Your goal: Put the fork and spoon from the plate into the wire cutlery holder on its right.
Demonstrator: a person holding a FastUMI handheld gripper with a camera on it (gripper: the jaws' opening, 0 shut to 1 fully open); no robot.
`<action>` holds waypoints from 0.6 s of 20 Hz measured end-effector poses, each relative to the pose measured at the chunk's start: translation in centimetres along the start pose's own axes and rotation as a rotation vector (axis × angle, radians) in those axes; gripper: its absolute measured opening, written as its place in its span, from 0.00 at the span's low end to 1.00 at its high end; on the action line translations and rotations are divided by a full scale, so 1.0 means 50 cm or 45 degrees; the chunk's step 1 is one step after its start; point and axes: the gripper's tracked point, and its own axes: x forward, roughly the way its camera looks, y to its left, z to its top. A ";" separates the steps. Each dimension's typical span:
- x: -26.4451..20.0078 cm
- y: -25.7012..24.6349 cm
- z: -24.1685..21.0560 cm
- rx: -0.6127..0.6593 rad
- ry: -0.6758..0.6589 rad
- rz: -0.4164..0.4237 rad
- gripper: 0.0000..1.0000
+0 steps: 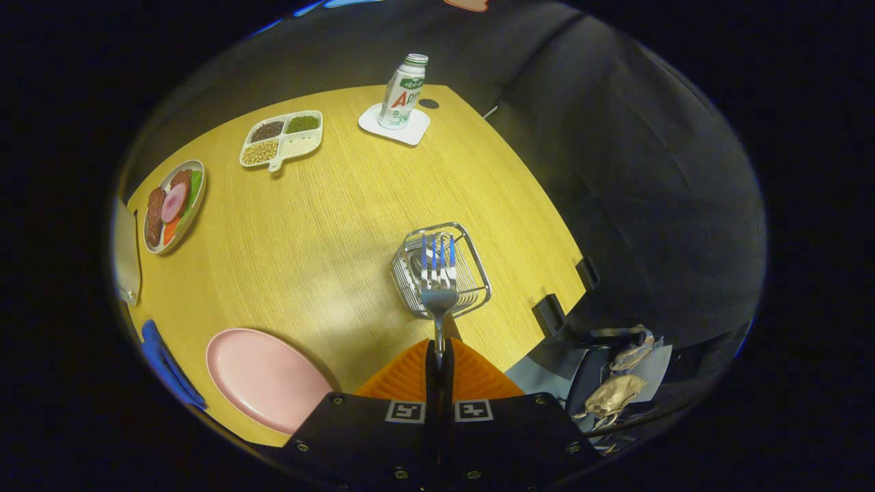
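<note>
The tongs (439, 355) are pinching the fork (439, 283) by its handle, the 2 fingers pressed together on it with the head pointing forward and the tines directly over the wire cutlery holder (441, 270). The holder stands on the yellow desk (328, 225) just ahead of the fingers, near the desk's right edge. The pink plate (263, 376) lies to its left and nearer. It looks bare, and I cannot tell where the spoon is; something metallic shows inside the holder under the fork, but that is too hidden by the tines to name.

By my reading, the fork is at the drop-in stage. The risks from here:

- The fork is tines-first and lying fairly flat to the opening. Released like this, it could bridge the rim or catch its tines in the wire and tip out onto the desk.
- The holder is light-looking wire close to the right edge, so a push from the fork or fingers could slide or topple it.
- The grip is on a narrow handle, so the fork could swivel between the fingers as it is tilted.

Far across the desk stand a bottle (403, 92) on a white coaster (394, 125), a divided dish (281, 140) of beans and a food plate (173, 205), all well apart from the action.
</note>
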 end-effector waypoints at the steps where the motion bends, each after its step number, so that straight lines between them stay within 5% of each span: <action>1: 0.004 -0.006 0.001 -0.008 0.022 0.010 0.02; 12: 0.051 -0.041 -0.002 -0.116 0.246 0.085 0.04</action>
